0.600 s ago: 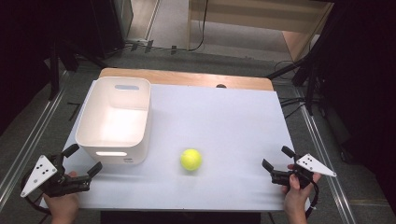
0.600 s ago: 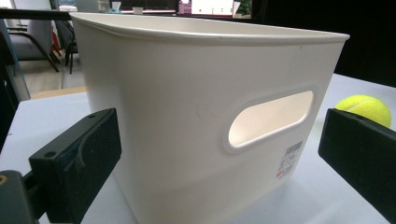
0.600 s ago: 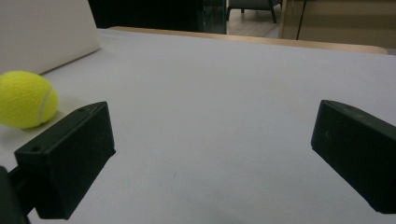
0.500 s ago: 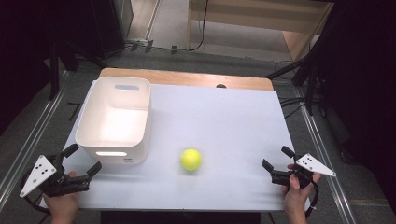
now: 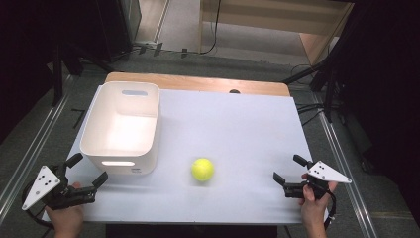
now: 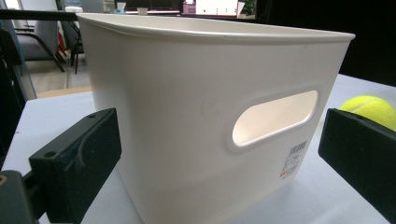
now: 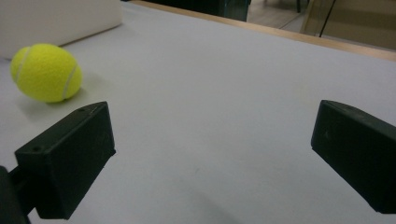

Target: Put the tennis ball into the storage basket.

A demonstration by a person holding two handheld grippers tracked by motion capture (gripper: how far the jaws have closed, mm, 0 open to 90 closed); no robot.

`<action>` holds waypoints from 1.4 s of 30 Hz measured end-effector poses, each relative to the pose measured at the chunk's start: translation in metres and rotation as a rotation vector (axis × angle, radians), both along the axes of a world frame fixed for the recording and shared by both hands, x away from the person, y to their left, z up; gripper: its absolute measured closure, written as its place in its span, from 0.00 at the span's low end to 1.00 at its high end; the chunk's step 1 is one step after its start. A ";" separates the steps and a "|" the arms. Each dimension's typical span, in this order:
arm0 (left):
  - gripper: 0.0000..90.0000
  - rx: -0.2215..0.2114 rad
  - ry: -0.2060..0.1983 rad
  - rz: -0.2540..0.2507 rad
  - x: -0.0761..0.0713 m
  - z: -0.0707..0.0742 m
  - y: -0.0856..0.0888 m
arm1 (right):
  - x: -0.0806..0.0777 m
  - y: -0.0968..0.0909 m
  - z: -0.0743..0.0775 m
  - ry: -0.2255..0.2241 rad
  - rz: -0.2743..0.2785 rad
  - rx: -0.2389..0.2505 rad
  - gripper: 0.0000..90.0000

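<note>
Start of the pick-up, nothing grasped yet — ball (image 5: 202, 169) on the table (image 5: 237, 124) just right of the bin (image 5: 122, 128), both grippers, left (image 5: 88, 174) and right (image 5: 288, 174), spread wide and empty at the near corners — next, probably, a reach inward to straddle the ball.
</note>
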State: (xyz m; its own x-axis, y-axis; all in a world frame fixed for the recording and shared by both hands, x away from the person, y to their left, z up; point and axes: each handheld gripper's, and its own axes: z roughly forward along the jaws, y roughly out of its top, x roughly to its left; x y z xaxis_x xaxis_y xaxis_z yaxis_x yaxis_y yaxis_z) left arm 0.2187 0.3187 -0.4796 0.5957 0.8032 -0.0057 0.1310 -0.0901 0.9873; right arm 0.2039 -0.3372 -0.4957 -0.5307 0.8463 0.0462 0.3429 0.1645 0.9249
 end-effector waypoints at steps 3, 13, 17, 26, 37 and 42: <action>0.00 -0.002 -0.006 -0.003 -0.001 0.000 0.000 | 0.002 0.007 0.005 0.012 0.041 -0.013 0.00; 0.00 0.005 -0.005 0.007 -0.002 -0.001 0.000 | 0.015 0.036 0.028 0.067 0.157 -0.067 0.00; 0.00 0.007 -0.002 0.010 -0.001 -0.001 0.000 | 0.019 0.045 0.033 0.075 0.181 -0.082 0.00; 0.00 0.004 0.002 0.011 -0.001 -0.001 0.000 | 0.033 0.076 0.044 0.099 0.286 -0.141 0.05; 0.00 -0.007 0.000 0.006 -0.001 -0.001 0.000 | 0.045 0.106 0.049 0.154 0.379 -0.194 0.00; 0.00 -0.001 -0.005 0.013 -0.002 -0.001 -0.001 | 0.050 0.117 0.052 0.167 0.404 -0.225 0.00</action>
State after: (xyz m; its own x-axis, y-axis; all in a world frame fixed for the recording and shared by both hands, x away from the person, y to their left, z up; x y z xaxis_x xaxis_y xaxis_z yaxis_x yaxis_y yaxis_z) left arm 0.2165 0.3182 -0.4802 0.5854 0.8107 -0.0037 0.1272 -0.0873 0.9880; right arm 0.2535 -0.2197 -0.4439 -0.8196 0.5729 -0.0016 0.3509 0.5042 0.7891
